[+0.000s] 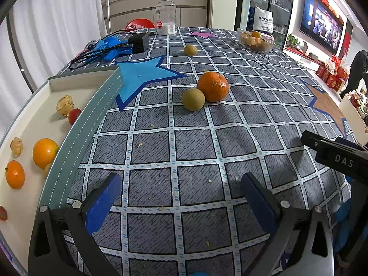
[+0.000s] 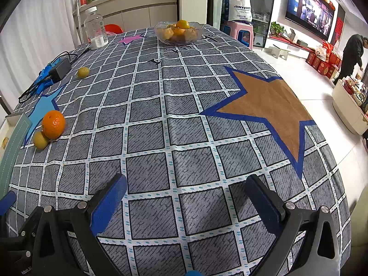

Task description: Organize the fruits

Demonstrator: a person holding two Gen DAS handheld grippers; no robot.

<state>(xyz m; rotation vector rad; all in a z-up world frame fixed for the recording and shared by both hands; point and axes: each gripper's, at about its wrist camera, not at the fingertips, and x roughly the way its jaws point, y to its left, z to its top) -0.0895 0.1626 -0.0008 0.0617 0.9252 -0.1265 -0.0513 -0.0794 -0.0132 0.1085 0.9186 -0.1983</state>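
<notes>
both grippers hang low over the checked tablecloth (image 1: 197,151) with nothing between their blue pads. the left gripper (image 1: 181,193) has its jaws spread wide apart, and so does the right gripper (image 2: 186,197); neither touches any fruit

a tangerine (image 1: 213,86) sits out on the cloth near the blue star, with a small yellow-green fruit (image 1: 193,99) touching its near left side. a second yellow-green fruit (image 1: 190,50) lies alone farther back, close to the black charger (image 1: 138,42) and the blue gloves (image 1: 108,48)

the tray (image 1: 92,124) stands along the left edge of the table, just beside the left gripper. inside it lie an orange (image 1: 45,153), a smaller tangerine (image 1: 15,174), a red tomato (image 1: 74,116) against the rim, and two papery husked berries (image 1: 65,104)

at the far end of the table are a glass bowl (image 2: 179,33) holding more tangerines and a clear plastic bottle (image 1: 166,15) with white powder at the bottom

a person in dark clothes (image 2: 352,56) bends over by the red boxes, well away from the table
</notes>
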